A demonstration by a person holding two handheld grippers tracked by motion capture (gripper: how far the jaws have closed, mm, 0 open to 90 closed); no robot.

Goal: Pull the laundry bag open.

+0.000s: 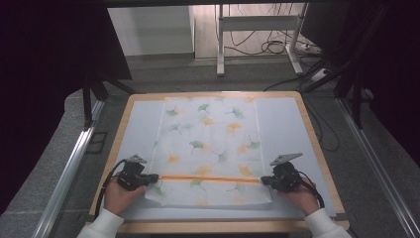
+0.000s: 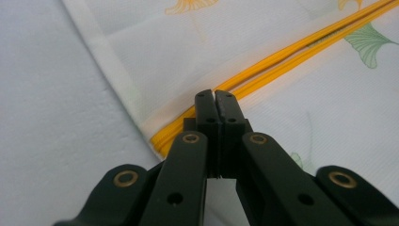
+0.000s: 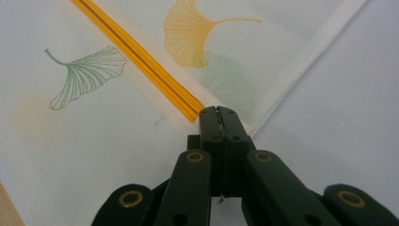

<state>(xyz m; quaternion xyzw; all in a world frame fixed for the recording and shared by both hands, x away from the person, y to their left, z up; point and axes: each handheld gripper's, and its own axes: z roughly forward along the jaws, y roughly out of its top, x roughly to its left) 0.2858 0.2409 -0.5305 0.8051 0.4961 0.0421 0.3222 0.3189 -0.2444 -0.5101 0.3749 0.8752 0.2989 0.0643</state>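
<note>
A white mesh bag (image 1: 208,144) printed with green and orange ginkgo leaves lies flat on the grey mat (image 1: 285,129). An orange zipper (image 1: 208,178) runs across the bag near its front edge. My left gripper (image 1: 156,177) is at the zipper's left end. Its jaws are pressed together on the zipper (image 2: 291,49) a little in from that end (image 2: 215,96). My right gripper (image 1: 263,180) is at the zipper's right end. There its jaws are shut on the bag right where the orange zipper (image 3: 141,56) stops (image 3: 218,112). What the tips pinch is hidden under them.
The mat covers a wooden table whose rim (image 1: 313,134) shows on all sides. Bare mat lies left and right of the bag. Beyond the table stand a white metal frame (image 1: 257,25), floor cables (image 1: 270,47) and dark curtains on both sides.
</note>
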